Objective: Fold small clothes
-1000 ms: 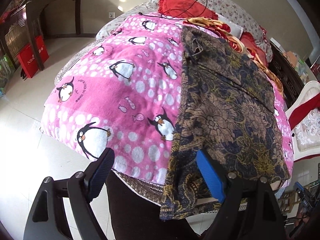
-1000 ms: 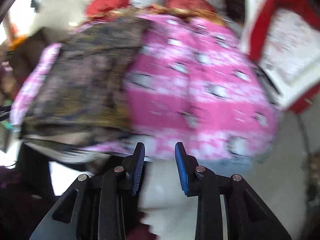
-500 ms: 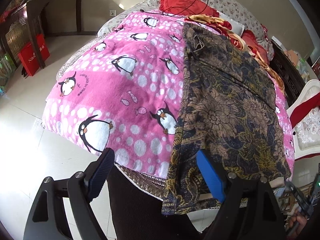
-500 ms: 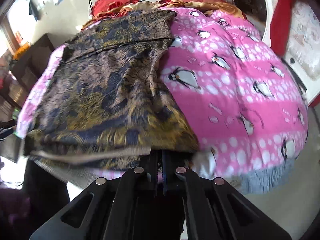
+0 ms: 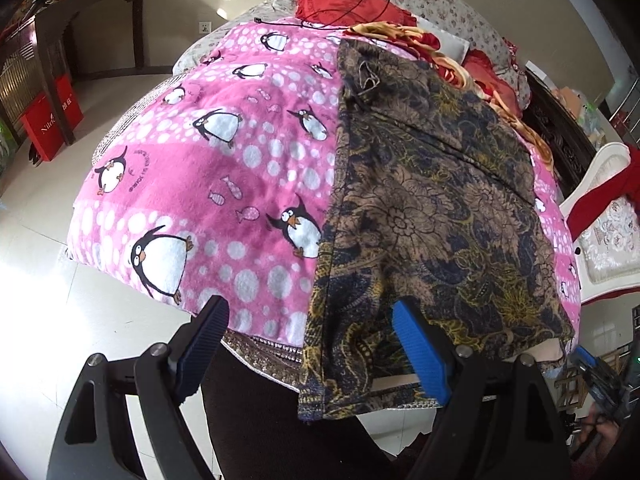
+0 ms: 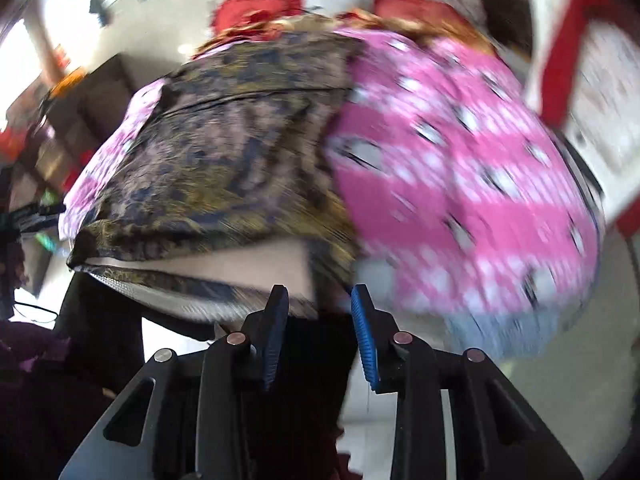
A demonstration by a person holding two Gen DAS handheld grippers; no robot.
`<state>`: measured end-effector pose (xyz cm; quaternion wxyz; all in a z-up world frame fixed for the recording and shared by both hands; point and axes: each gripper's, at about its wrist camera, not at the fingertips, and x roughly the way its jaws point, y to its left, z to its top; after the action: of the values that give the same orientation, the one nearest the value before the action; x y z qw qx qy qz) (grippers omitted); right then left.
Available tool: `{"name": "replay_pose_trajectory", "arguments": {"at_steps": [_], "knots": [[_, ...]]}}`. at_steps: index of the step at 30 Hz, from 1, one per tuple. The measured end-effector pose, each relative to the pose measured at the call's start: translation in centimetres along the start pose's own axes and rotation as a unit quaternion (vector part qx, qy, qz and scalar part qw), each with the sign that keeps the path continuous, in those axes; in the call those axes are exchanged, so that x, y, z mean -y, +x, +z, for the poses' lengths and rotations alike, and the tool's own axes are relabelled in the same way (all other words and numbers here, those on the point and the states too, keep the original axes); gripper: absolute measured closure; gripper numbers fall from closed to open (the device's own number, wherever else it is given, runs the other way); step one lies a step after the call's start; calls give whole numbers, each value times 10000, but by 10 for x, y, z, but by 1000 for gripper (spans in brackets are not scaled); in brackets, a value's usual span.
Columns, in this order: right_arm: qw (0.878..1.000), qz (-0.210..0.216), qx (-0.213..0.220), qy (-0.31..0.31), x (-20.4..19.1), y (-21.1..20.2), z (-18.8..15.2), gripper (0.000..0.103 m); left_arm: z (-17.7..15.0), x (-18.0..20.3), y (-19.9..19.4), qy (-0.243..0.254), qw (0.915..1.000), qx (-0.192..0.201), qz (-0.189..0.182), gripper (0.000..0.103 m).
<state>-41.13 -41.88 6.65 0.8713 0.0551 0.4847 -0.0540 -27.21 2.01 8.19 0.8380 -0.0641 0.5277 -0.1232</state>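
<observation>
A dark floral garment in navy, brown and gold lies lengthwise on the pink penguin blanket, its near hem hanging over the bed's front edge. My left gripper is wide open just in front of that hem; the hem's left corner hangs between its fingers, untouched. In the blurred right wrist view the garment fills the left half of the blanket. My right gripper is partly open and empty just below the garment's near right corner.
Red cushions and a floral pillow sit at the bed's far end. A white chair with red cloth stands to the right. A dark wooden table and a red box stand to the left on the pale tiled floor.
My right gripper was shut at the garment's near right corner half a second ago; it has opened and drawn back slightly. My left gripper stays wide open and has edged closer to the hem.
</observation>
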Motion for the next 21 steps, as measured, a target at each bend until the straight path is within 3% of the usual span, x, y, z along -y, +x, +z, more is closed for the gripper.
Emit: {"name": "replay_pose_trajectory", "arguments": {"at_steps": [2, 6, 7, 8, 9, 16, 21], "knots": [[9996, -251, -110, -78, -7, 24, 8, 75, 0, -3, -1, -45, 10000, -4, 21, 16], [9989, -157, -106, 434, 11, 55, 19, 76, -1, -12, 2, -223, 9997, -78, 42, 16], [9988, -158, -85, 464, 14, 57, 21, 79, -1, -13, 3, -244, 9996, -100, 53, 16], [9988, -195, -89, 448, 16, 55, 20, 93, -1, -14, 3, -243, 9996, -110, 69, 16], [9988, -139, -45, 474, 18, 50, 18, 100, -1, -14, 3, -231, 9996, -104, 80, 16], [9916, 923, -276, 863, 58, -8, -27, 102, -7, -13, 3, -117, 9998, -112, -99, 16], [9903, 396, -512, 1231, 85, -5, -38, 101, -10, -6, 7, -33, 9992, -225, -342, 13]]}}
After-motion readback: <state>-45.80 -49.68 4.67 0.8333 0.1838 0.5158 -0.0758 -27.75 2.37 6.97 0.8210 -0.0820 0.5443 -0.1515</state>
